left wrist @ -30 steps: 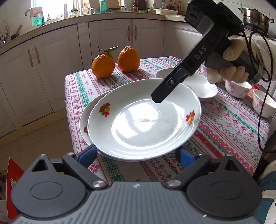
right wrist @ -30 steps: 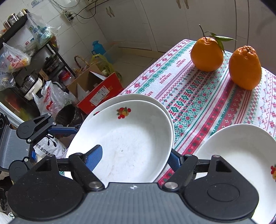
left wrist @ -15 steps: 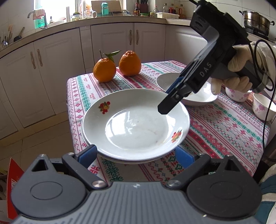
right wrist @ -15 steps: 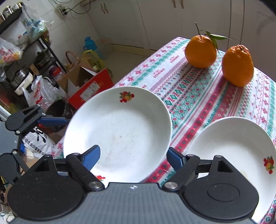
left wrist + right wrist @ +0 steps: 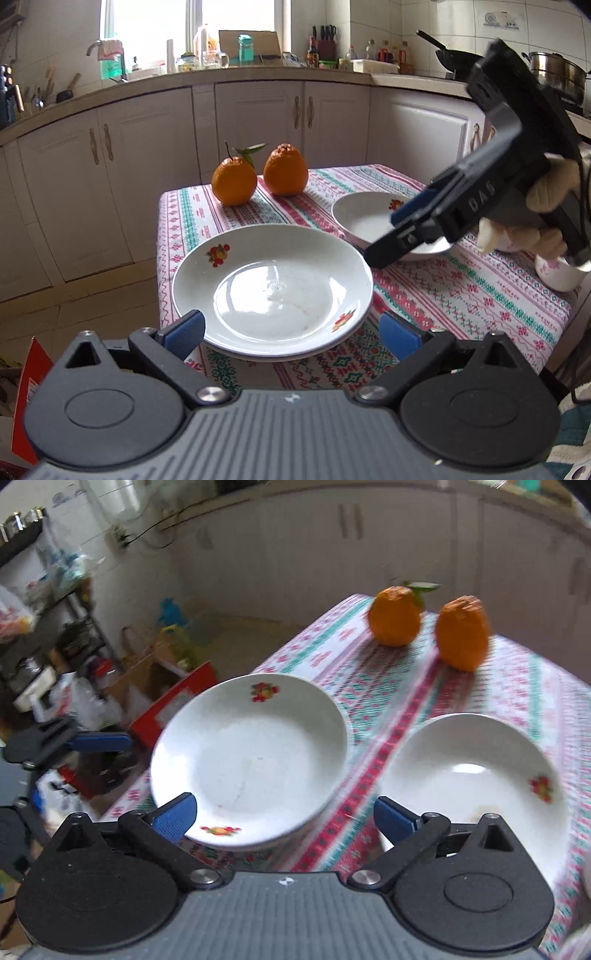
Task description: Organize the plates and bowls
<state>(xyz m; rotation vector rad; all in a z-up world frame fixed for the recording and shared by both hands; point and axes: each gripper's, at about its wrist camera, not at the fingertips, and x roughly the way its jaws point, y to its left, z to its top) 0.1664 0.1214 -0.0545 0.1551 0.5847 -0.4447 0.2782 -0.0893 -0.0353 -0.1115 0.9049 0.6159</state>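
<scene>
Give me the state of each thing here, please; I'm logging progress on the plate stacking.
stacked plates: two nested, flat on the table corner, released.
third plate: alone on the cloth, not stacked.
two oranges: upright, apart from the plates.
left gripper: open, jaws just widened, nothing held.
right gripper: open, jaws just widened, nothing held.

Both hand-held grippers [image 5: 290, 328] [image 5: 284, 812] agape, empty

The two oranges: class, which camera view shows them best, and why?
The left wrist view: the two oranges are sharp, showing stem and leaves. The right wrist view shows both whole but smeared by motion blur.
</scene>
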